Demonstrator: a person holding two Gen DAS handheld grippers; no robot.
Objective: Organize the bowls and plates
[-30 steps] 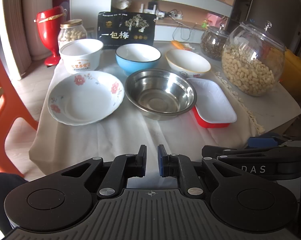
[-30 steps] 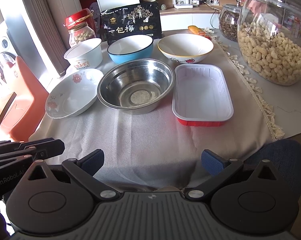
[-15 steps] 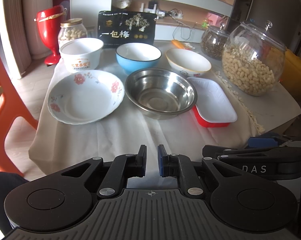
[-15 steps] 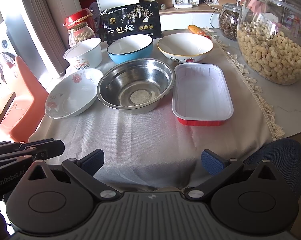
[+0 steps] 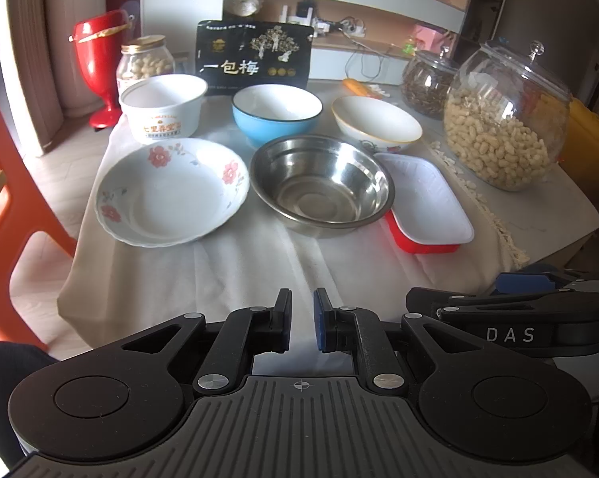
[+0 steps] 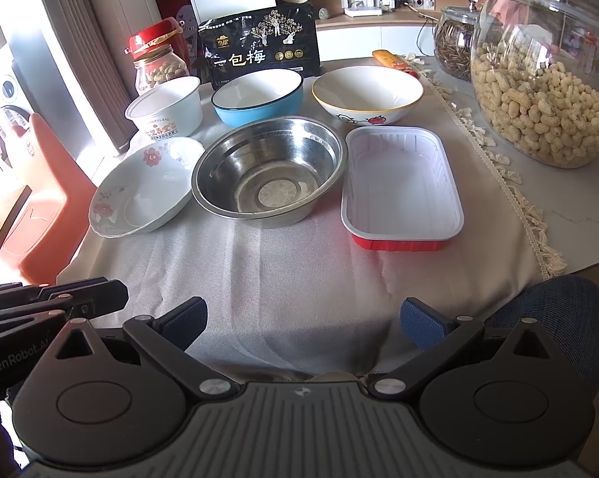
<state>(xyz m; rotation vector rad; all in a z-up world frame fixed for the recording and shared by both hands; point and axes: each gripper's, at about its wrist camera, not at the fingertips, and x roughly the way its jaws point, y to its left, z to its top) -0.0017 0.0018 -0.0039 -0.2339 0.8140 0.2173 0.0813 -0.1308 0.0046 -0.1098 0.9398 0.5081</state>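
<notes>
On the cloth-covered table stand a flowered plate (image 5: 172, 191) (image 6: 144, 187), a steel bowl (image 5: 319, 183) (image 6: 269, 167), a red tray with white inside (image 5: 423, 203) (image 6: 399, 185), a white paper bowl (image 5: 164, 107) (image 6: 166, 109), a blue bowl (image 5: 277, 113) (image 6: 257, 95) and a yellow-rimmed bowl (image 5: 375, 123) (image 6: 367, 95). My left gripper (image 5: 302, 320) is nearly shut and empty, at the table's near edge. My right gripper (image 6: 303, 318) is open wide and empty, also at the near edge.
A big peanut jar (image 5: 506, 119) (image 6: 546, 67) and a seed jar (image 5: 427, 79) stand at the right. A black snack bag (image 5: 255, 59), a small nut jar (image 5: 146, 59) and a red vase (image 5: 98, 67) are behind. An orange chair (image 5: 4, 183) stands left.
Both views have crept slightly closer to the table. The dishes have not moved and neither gripper has changed its opening.
</notes>
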